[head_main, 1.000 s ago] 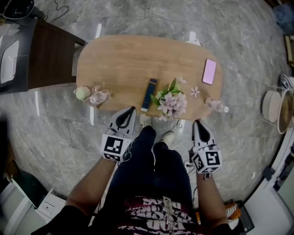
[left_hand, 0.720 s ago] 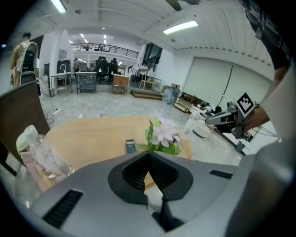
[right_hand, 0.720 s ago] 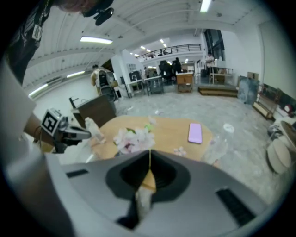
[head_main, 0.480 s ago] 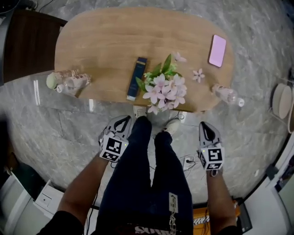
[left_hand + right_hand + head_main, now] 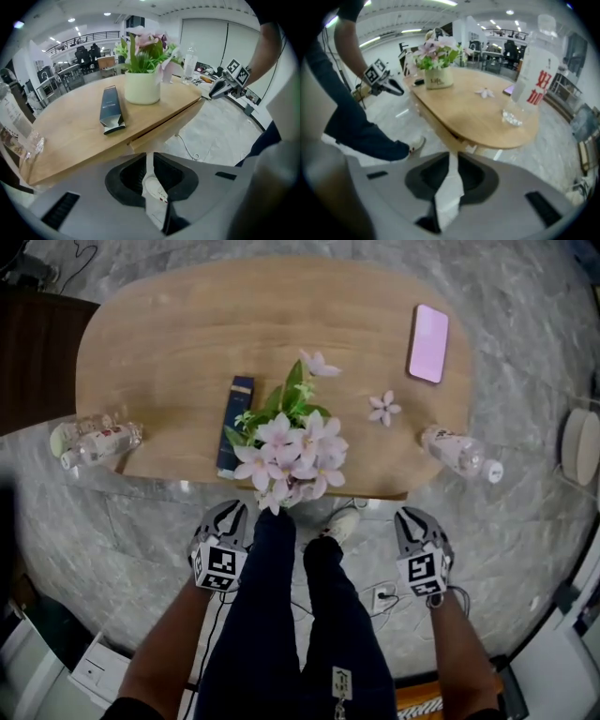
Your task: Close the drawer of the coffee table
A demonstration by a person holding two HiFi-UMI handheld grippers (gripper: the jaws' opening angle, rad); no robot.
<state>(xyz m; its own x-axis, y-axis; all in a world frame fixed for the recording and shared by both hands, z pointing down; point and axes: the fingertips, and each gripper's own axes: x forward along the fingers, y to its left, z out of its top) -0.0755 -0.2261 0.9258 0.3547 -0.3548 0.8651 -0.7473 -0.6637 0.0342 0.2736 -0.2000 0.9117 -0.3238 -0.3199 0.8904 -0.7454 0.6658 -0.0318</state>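
Observation:
The oval wooden coffee table (image 5: 187, 334) lies ahead of me. Its drawer front (image 5: 161, 129) shows as a pale panel just under the near edge in the left gripper view; in the head view the tabletop hides it. My left gripper (image 5: 231, 512) hangs low by the person's left leg, short of the table edge. Its jaws (image 5: 149, 161) are opening with nothing between them. My right gripper (image 5: 411, 516) hangs level with it on the other side. Its jaws (image 5: 452, 161) are almost together, just starting to part, and empty.
On the table stand a pot of pink flowers (image 5: 291, 451), a dark blue box (image 5: 234, 423) and a pink phone (image 5: 428, 331). Plastic bottles (image 5: 94, 442) (image 5: 459, 454) lie at both ends. The person's legs and shoe (image 5: 342, 521) are between the grippers. A cable and socket (image 5: 382, 596) lie on the marble floor.
Both grippers have dropped lower beside the legs. The head has moved forward over the table, so the table and flowers sit closer and larger in view.

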